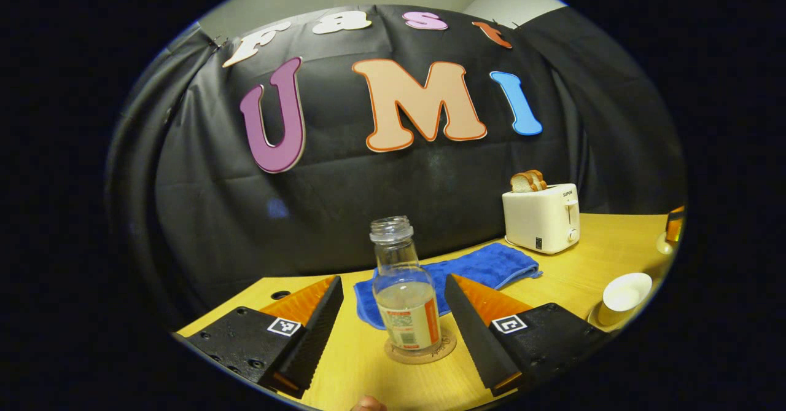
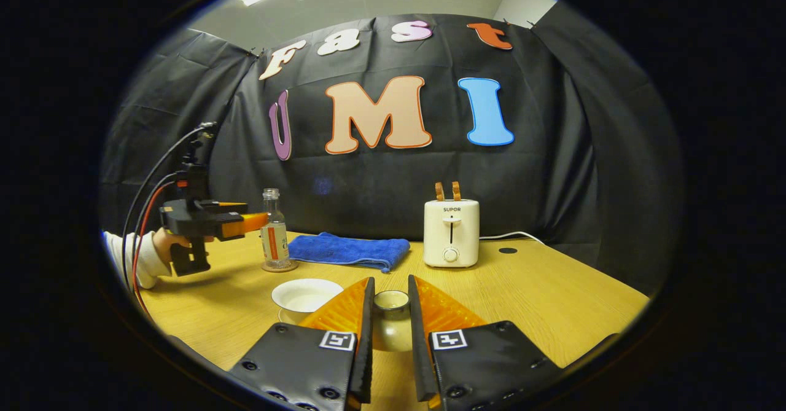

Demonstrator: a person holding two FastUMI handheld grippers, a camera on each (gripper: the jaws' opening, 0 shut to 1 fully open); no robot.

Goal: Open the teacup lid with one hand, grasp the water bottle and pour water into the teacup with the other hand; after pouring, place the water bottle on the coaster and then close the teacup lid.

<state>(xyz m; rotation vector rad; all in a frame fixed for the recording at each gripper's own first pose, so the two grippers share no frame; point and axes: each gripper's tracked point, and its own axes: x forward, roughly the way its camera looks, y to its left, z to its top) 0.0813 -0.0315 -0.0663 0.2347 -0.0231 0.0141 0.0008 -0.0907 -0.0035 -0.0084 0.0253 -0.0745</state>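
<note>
The clear water bottle [image 1: 405, 294], uncapped and partly filled, stands upright on the round cork coaster [image 1: 421, 351]. My left gripper [image 1: 393, 281] is open, one finger on each side of the bottle with a gap to both. The open white teacup [image 1: 623, 297] sits at the right edge. In the right gripper view, my right gripper [image 2: 390, 283] is shut on the teacup lid [image 2: 391, 311], held above the table just right of the teacup [image 2: 306, 294]. Far left there, a hand holds the left gripper [image 2: 252, 222] at the bottle [image 2: 274, 233] on its coaster [image 2: 279, 268].
A blue towel [image 1: 466, 270] lies behind the bottle, by the black wall. A white toaster [image 2: 451, 233] with bread slices stands at the back, its cord running off to the right. The wooden table [image 2: 552, 300] has a small hole [image 2: 508, 250] near the toaster.
</note>
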